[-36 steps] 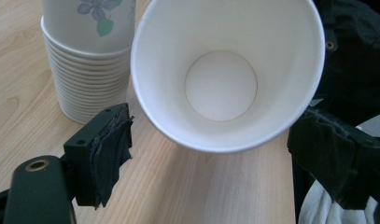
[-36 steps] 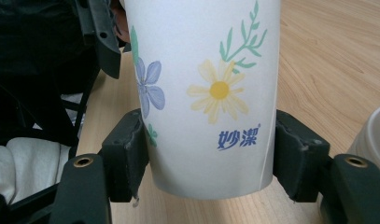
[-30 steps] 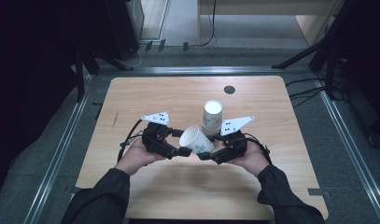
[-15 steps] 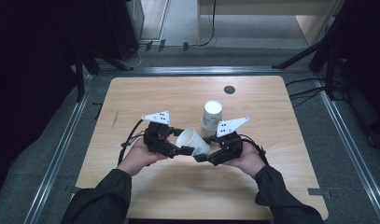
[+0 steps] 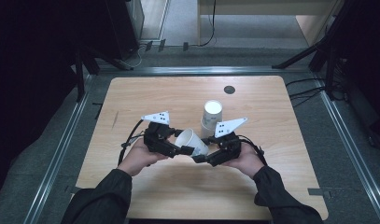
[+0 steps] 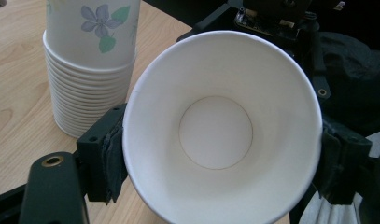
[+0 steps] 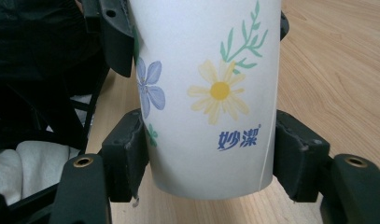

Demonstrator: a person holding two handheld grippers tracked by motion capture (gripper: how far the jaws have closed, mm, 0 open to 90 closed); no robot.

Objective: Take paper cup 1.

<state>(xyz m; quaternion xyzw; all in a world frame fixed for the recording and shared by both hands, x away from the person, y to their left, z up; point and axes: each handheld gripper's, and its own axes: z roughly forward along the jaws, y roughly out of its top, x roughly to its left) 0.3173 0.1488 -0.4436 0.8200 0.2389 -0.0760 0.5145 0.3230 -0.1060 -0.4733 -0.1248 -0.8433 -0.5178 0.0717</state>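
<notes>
A white paper cup (image 5: 191,141) with printed flowers lies tilted above the table between both grippers. My left gripper (image 5: 180,141) takes it at the rim. In the left gripper view the cup's mouth (image 6: 215,130) faces the camera. The left gripper (image 6: 220,154) has just been closing, and its pads touch the rim on both sides. My right gripper (image 5: 204,151) is shut on the cup's lower wall (image 7: 211,93), with the right gripper (image 7: 211,158) pressing a pad on each side near the base.
A stack of several nested flower-print cups (image 5: 211,114) stands upside down just behind the grippers, also close by in the left gripper view (image 6: 89,70). A small dark round hole (image 5: 229,89) sits near the far edge of the wooden table (image 5: 131,93). Metal rails frame the table.
The left gripper's jaws have drawn in onto the cup's rim. The hands and cup have shifted only slightly to the left; the stack has not moved.
</notes>
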